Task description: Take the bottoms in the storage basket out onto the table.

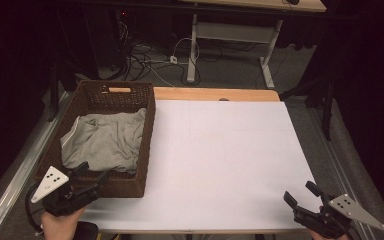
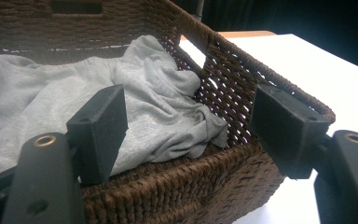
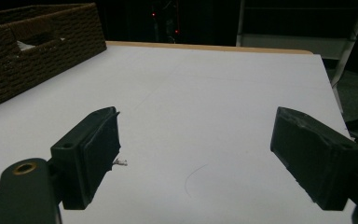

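A brown wicker basket (image 1: 149,130) stands at the table's left side, and a crumpled grey garment (image 1: 105,140) lies inside it. My left gripper (image 1: 94,175) hovers at the basket's near rim, open, with its jaws straddling the near right corner; the left gripper view shows the grey garment (image 2: 158,102) between and beyond the jaws and the basket's wall (image 2: 233,79). My right gripper (image 1: 300,192) sits low at the table's near right corner, open and holding nothing, above the white surface (image 3: 196,112).
The table (image 1: 220,150) is covered in a white sheet, with a wooden strip (image 1: 215,94) along its far edge. A white desk frame (image 1: 230,35) and tangled cables (image 1: 145,55) are on the floor beyond. The basket (image 3: 32,42) is far left in the right gripper view.
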`<state>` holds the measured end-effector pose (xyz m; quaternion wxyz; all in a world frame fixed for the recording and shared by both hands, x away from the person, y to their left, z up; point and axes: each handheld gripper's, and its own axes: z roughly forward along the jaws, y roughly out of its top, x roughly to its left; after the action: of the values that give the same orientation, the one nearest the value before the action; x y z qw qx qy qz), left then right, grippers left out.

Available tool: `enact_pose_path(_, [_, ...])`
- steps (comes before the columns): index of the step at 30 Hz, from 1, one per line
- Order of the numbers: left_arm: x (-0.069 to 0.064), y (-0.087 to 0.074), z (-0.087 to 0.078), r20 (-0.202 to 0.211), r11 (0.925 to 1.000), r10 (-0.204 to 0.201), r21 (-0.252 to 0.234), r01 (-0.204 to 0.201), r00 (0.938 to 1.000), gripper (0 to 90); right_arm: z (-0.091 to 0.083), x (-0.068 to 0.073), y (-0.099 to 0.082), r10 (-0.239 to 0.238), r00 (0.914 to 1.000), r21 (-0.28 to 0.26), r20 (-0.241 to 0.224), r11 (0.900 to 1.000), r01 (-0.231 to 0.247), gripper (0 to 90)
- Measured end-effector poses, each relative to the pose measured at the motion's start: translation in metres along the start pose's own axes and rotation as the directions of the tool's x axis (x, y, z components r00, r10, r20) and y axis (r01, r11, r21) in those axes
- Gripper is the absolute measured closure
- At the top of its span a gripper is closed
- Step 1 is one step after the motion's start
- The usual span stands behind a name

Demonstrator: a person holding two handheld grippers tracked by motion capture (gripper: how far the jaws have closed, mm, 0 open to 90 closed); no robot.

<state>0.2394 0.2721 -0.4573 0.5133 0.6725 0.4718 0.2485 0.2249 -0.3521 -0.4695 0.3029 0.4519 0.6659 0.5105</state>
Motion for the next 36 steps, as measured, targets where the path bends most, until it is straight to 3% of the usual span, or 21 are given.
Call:
enact_pose_path(20, [-0.0002,0.0003,0.0005,0.023,0.9998,-0.011,-0.013,0.011,0.9997,27.3,-0.0006,0.0004,0.0001,-0.006,1.0,-0.001,0.003,1.0,0.006,16.3])
enact_pose_path(36, [-0.0065,0.0019,0.0014,0.038,0.9999,0.008,-0.009,-0.008,0.9992,28.8,0.0006,-0.0001,-0.0001,-0.001,1.0,0.006,-0.005,1.0,0.001,16.2])
